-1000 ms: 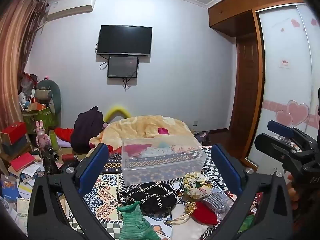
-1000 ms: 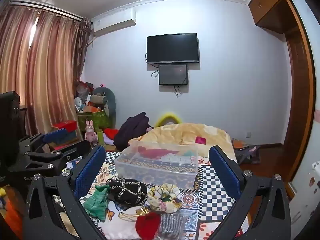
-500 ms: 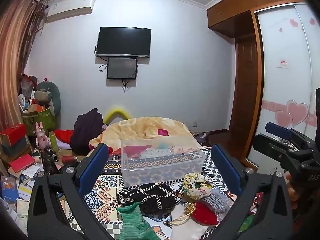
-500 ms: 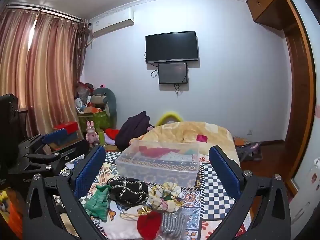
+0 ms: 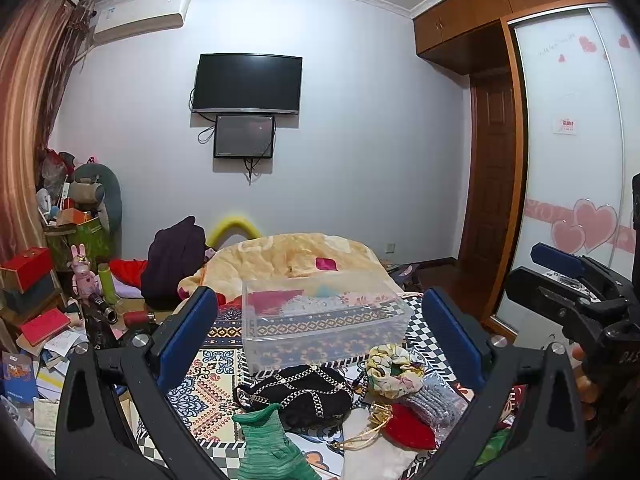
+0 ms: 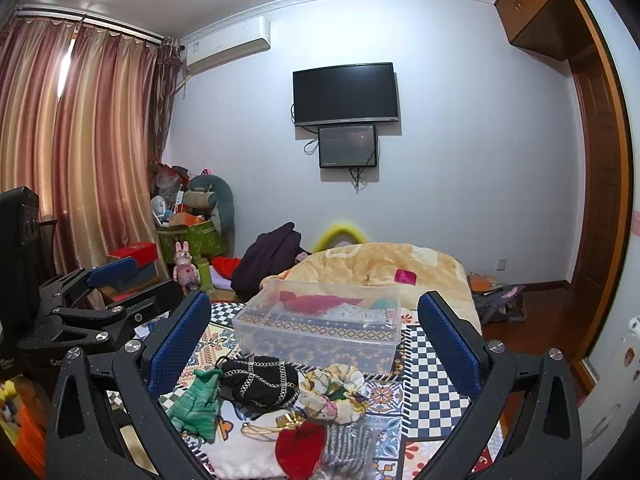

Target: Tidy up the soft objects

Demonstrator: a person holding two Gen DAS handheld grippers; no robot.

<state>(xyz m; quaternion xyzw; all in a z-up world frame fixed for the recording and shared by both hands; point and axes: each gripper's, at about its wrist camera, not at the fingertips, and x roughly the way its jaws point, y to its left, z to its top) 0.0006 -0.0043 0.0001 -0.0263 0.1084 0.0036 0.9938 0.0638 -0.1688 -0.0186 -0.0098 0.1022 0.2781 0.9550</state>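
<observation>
Left wrist view: left claw (image 5: 320, 336) and right claw (image 6: 316, 340) both spread wide, holding nothing.

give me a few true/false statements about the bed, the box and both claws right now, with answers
1. The clear plastic box already holds some fabric items. True.
2. The left claw is shut on the green knit piece. False: it is open and holds nothing.
3. The black chain-patterned bag lies between the green knit piece and the floral scrunchie. True.
4. The red soft item is inside the box. False: it lies on the bedspread, nearer the camera than the box.
5. The right claw is open. True.
</observation>
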